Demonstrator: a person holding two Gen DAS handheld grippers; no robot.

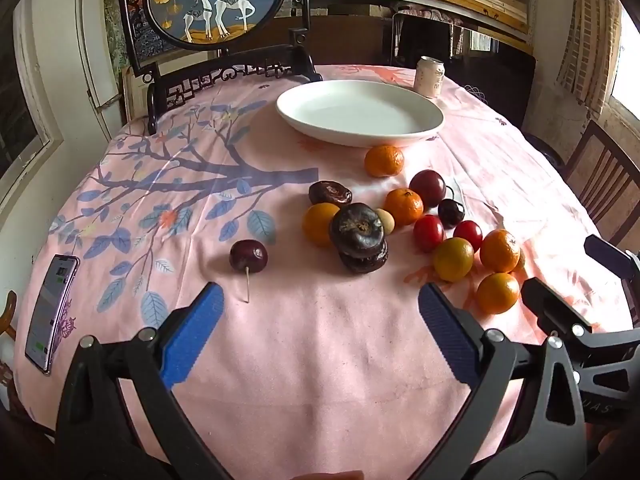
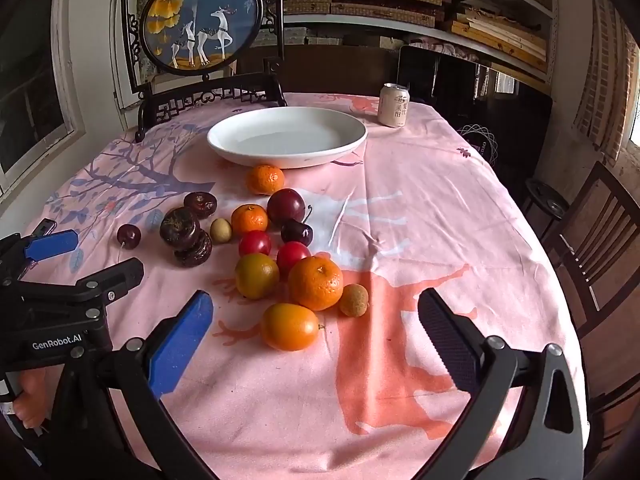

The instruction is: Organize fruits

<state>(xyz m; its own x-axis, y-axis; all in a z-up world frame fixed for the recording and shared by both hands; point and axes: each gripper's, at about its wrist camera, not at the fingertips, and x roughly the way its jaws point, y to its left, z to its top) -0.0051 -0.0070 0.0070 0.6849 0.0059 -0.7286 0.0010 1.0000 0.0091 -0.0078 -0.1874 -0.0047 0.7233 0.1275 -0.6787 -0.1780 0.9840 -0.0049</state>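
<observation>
A loose cluster of small fruits lies on the pink, tree-printed tablecloth [image 2: 400,220], in front of a wide, shallow white oval plate [image 2: 224,136] that holds nothing. Nearest the plate sits a bumpy orange mandarin [image 2: 265,179], just short of its rim. Behind it come a round dark red plum [image 2: 285,206], another small orange mandarin [image 2: 249,220], a glossy dark cherry with a curved stem [image 2: 296,232] and two shiny red cherry tomatoes [image 2: 255,243], side by side. Closer to the cameras are a yellow-orange citrus fruit [image 2: 256,275], the largest orange mandarin [image 2: 315,283], a rough tan longan [image 2: 353,299] touching it, and a smooth oval orange kumquat-like fruit [image 2: 289,326] at the front.

To the left lie three flat, dark brown water chestnuts: two stacked [image 2: 185,236], tilted against each other, one apart [image 2: 200,204], with a pale tan longan [image 2: 221,231] beside them. A lone dark cherry with a pale straight stem [image 1: 248,255] rests off to the side, apart from the rest.

The left gripper [image 1: 320,304] hangs over bare cloth with its blue-padded jaws spread wide and nothing between them. The right gripper [image 2: 316,312] is likewise wide apart and empty, its jaws flanking the front fruit without touching.

A pale drink can [image 2: 394,105] stands beyond the plate, a round framed deer picture on a dark carved stand [image 2: 200,20] at the table's far edge, and a phone [image 1: 50,312] lies at the left edge.
</observation>
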